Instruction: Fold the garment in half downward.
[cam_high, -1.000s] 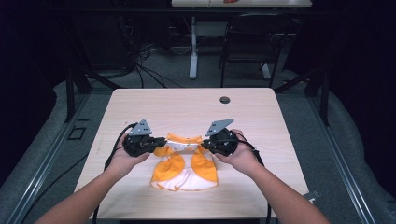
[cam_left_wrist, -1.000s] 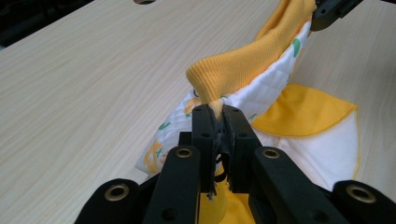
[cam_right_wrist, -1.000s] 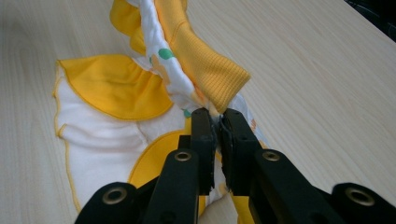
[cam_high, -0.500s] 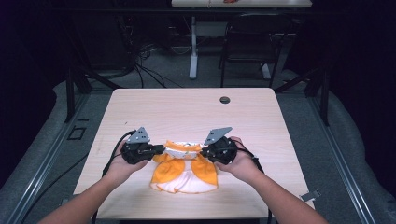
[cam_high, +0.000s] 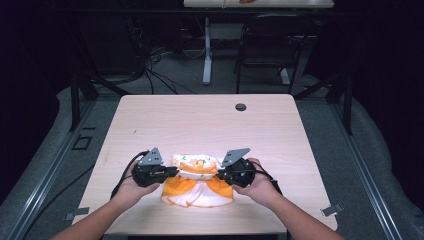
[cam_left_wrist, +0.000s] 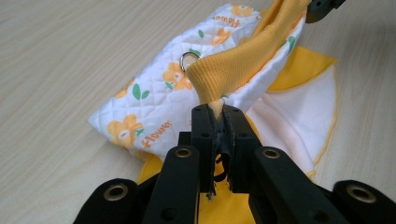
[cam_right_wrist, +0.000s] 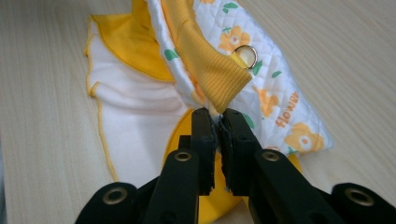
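Note:
A small orange and white garment (cam_high: 198, 182) with a quilted flower-print top lies near the table's front edge. My left gripper (cam_high: 172, 172) is shut on the garment's left side, pinching orange ribbed fabric (cam_left_wrist: 233, 70) just below a metal ring (cam_left_wrist: 187, 59). My right gripper (cam_high: 221, 174) is shut on the garment's opposite side, gripping the ribbed orange edge (cam_right_wrist: 212, 77) next to another metal ring (cam_right_wrist: 246, 56). The quilted part (cam_left_wrist: 154, 100) is folded over the yellow and white skirt (cam_right_wrist: 135, 112). Both hands hold the grippers close together, with the garment between them.
The wooden table (cam_high: 200, 125) has a dark round grommet hole (cam_high: 240, 107) near its far edge. Cables and a chair (cam_high: 270, 45) stand on the floor beyond the table. Metal rails run along both sides of the table.
Both grippers have moved toward the near edge of the table, folding the garment's upper part down over the skirt. The jaws stay shut on the fabric.

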